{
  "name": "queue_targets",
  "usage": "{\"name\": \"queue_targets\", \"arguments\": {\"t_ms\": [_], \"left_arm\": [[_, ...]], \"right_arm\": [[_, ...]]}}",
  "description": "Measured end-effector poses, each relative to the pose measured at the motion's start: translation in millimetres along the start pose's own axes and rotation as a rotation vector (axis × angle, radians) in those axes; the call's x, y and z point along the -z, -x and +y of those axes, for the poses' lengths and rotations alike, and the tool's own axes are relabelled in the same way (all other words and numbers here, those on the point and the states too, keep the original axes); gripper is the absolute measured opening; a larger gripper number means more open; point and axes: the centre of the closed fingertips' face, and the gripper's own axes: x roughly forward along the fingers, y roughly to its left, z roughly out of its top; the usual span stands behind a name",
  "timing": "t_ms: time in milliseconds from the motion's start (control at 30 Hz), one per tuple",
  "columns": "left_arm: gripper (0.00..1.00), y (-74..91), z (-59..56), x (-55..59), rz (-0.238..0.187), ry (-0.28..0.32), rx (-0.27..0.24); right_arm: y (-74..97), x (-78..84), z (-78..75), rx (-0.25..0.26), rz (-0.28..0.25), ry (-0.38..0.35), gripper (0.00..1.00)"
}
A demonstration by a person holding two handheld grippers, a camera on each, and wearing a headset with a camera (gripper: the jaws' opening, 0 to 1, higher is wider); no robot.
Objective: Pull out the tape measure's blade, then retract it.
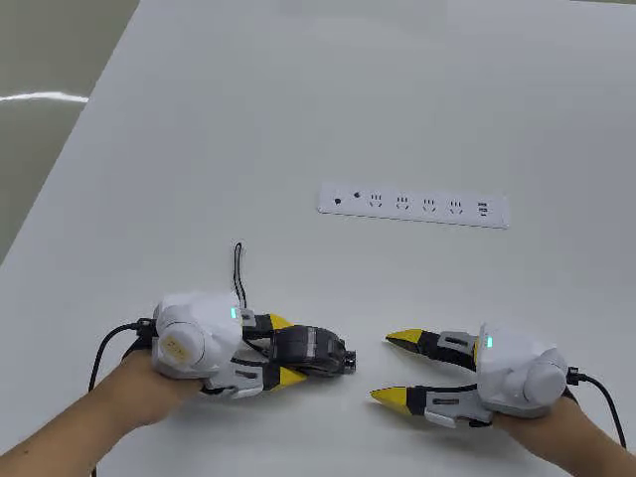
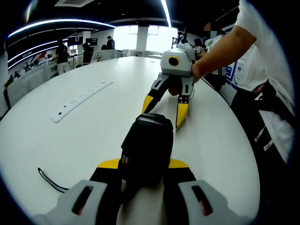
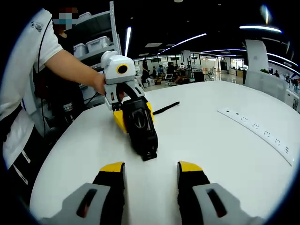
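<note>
Inside your left gripper sat the tape measure; your open, empty right gripper might have missed its tiny tip.

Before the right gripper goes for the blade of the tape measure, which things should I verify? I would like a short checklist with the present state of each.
1. Left gripper shut on the tape measure: ok.
2. Right gripper open, ready to close: ok.
3. Front end of the tape measure faces the right gripper, roughly in line between its jaws: ok.
4. Blade hook exposed and easy to catch: cannot tell, it is too small to see.
5. Table bare between the two grippers: ok.
6. Power strip and black strap lie away from the pull line: ok.
</note>
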Motion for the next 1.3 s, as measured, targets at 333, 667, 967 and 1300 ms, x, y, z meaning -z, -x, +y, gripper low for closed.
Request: {"name": "queue_targets", "arguments": {"t_ms": [333, 667, 967, 1300], "left_arm": [[0.30, 0.2, 0.3, 0.0, 0.000, 0.004, -0.002], [0.30, 0.1, 0.0, -0.3, -0.004, 0.000, -0.001], [0.30, 0.0, 0.1, -0.2, -0.006, 0.001, 0.001], [0.30, -0.4, 0.5, 0.1, -0.006, 0.002, 0.000]], "right_arm": [[-19.4, 0.1, -0.1, -0.012, 0.011, 0.044, 0.38], [-23.6, -0.5, -0.6, -0.020, 0.006, 0.062, 0.32], [-30.2, -3.1, 0.5, -0.030, 0.000, 0.090, 0.24], [-31.1, -3.5, 2.0, -0.045, 0.004, 0.130, 0.14]]}}
